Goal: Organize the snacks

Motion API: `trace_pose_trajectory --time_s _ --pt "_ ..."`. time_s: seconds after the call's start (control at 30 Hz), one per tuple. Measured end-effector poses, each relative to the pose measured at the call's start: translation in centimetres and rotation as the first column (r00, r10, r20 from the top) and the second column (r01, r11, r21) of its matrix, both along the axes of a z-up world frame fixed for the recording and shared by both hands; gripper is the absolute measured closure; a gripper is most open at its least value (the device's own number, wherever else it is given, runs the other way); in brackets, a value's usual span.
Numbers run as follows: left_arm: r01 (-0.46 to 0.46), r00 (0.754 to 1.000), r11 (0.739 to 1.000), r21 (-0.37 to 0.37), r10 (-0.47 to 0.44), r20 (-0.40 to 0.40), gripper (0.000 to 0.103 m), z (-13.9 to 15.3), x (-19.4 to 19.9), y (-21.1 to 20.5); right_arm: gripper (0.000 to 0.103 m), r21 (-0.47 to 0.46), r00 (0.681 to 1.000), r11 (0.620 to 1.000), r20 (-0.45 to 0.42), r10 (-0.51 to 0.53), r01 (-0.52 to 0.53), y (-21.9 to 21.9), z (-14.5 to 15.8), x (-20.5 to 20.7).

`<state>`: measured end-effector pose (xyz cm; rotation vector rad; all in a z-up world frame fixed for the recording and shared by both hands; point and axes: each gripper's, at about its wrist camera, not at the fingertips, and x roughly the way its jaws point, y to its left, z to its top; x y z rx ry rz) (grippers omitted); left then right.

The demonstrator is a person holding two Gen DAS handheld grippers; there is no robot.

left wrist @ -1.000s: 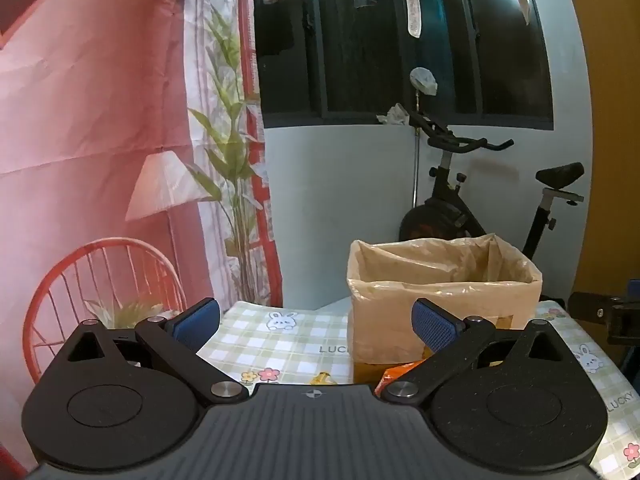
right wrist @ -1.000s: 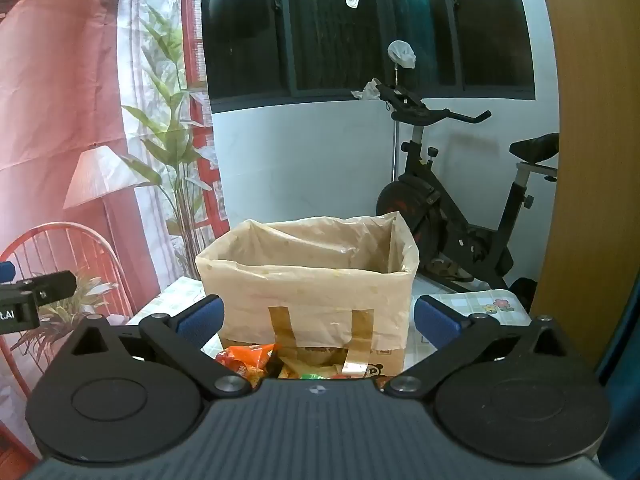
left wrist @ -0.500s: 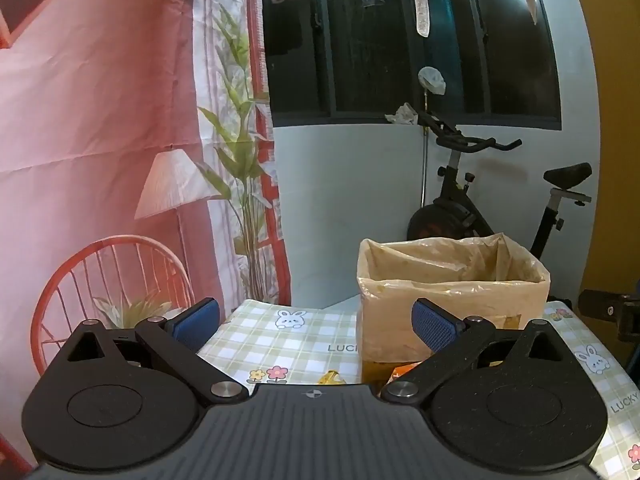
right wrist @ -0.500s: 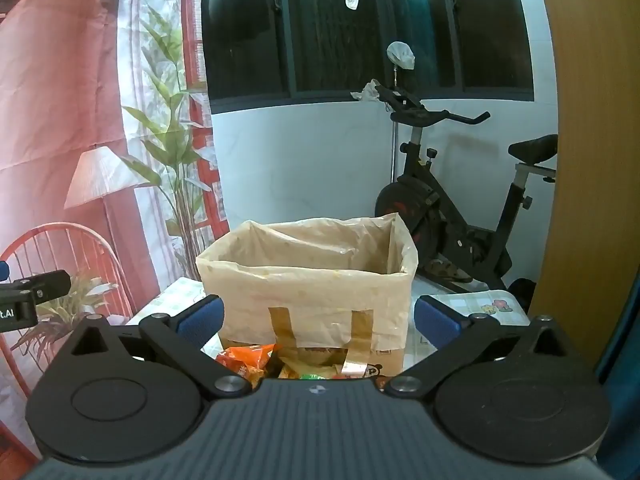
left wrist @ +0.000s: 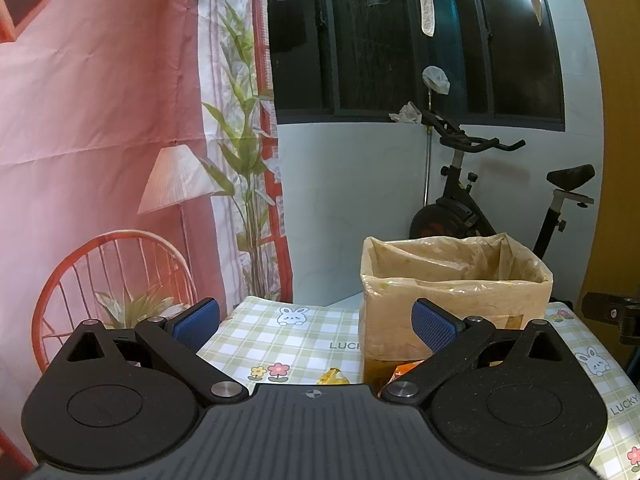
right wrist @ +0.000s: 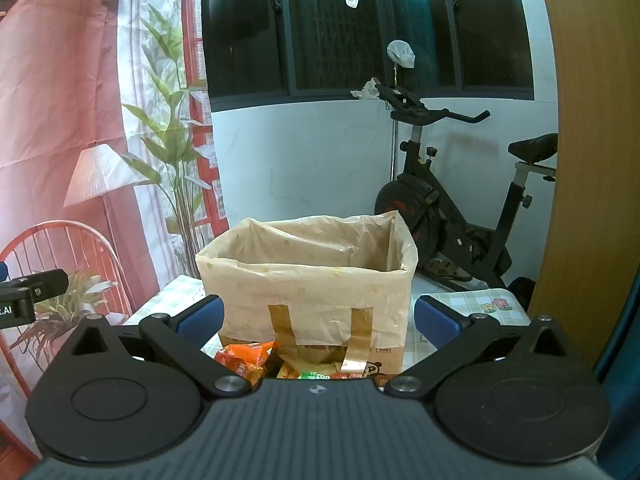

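A cardboard box lined with a tan plastic bag (right wrist: 312, 280) stands on the checked tablecloth (left wrist: 280, 336); it also shows in the left wrist view (left wrist: 452, 300). Several snack packets lie in front of it: an orange packet (right wrist: 244, 358) and others partly hidden by the gripper body, and a yellow wrapper (left wrist: 333, 377) left of the box. My left gripper (left wrist: 315, 322) is open and empty, left of the box. My right gripper (right wrist: 318, 318) is open and empty, facing the box front.
A pink printed backdrop (left wrist: 100, 120) hangs at the left. An exercise bike (right wrist: 452, 208) stands behind the table by a white wall. A wooden panel (right wrist: 592, 160) rises at the right. The other gripper's tip shows at the view edges (right wrist: 32, 292).
The left gripper has shifted slightly, so the box sits a little further right and lower in its view. The right gripper has barely moved. Both stay open.
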<state>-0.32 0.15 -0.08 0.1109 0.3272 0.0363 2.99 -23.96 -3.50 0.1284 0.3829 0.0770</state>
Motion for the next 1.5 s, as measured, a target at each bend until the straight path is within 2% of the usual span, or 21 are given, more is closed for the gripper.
trace_pose_trajectory --time_s 1.2,1.37,1.5 --pt "-0.032 0.999 0.999 0.006 0.032 0.019 0.000 0.5 -0.4 0.2 0.000 -0.021 1.000 1.000 -0.006 0.010 -0.010 0.1 -0.1 0.1" --pt "-0.029 0.999 1.000 0.000 0.029 0.027 0.000 0.7 -0.5 0.2 0.000 -0.014 1.000 1.000 0.021 0.012 -0.012 0.3 0.9 0.0" --pt "-0.026 0.999 1.000 -0.007 0.026 0.027 0.000 0.7 -0.5 0.1 0.000 -0.042 0.999 0.999 0.032 0.023 -0.021 0.9 1.1 0.0"
